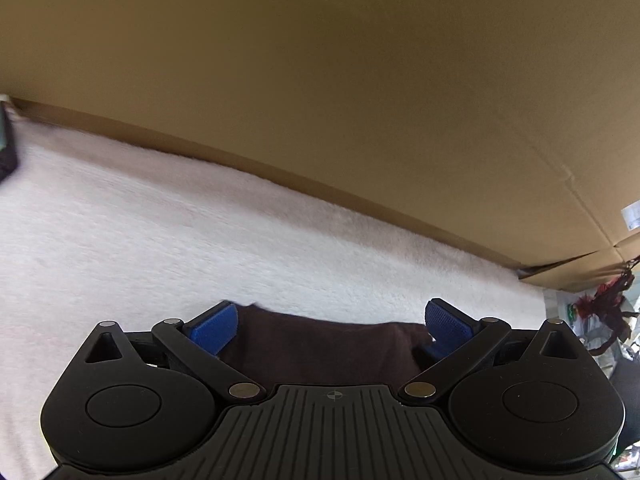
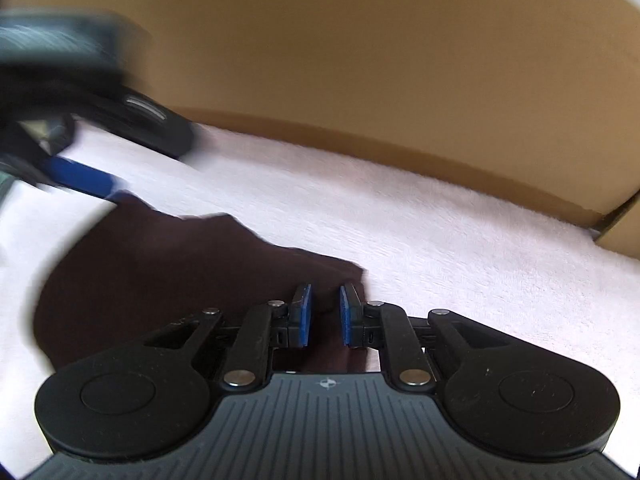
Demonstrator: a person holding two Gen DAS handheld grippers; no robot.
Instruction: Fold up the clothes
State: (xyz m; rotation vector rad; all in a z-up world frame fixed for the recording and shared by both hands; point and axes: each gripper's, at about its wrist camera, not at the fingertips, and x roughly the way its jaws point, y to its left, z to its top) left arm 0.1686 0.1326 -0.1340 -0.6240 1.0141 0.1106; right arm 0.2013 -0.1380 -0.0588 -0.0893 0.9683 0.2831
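Observation:
A dark brown garment (image 2: pixel 160 272) lies on a white fleecy surface (image 2: pixel 440 240). My right gripper (image 2: pixel 325 290) sits at the garment's right corner, its blue pads drawn close with a ridge of the brown cloth between them. In the left wrist view, my left gripper (image 1: pixel 330 308) stands wide open over the same brown garment (image 1: pixel 320 352), whose far edge shows between the blue fingers. In the right wrist view the left gripper's blue finger (image 2: pixel 84 180) appears blurred at the garment's far left corner.
A tall cardboard wall (image 1: pixel 360 100) closes off the far side of the white surface (image 1: pixel 200 220), and another cardboard box (image 2: pixel 624 224) stands at the right. Cluttered items with a red-brown decoration (image 1: pixel 612 300) sit beyond the surface's right edge.

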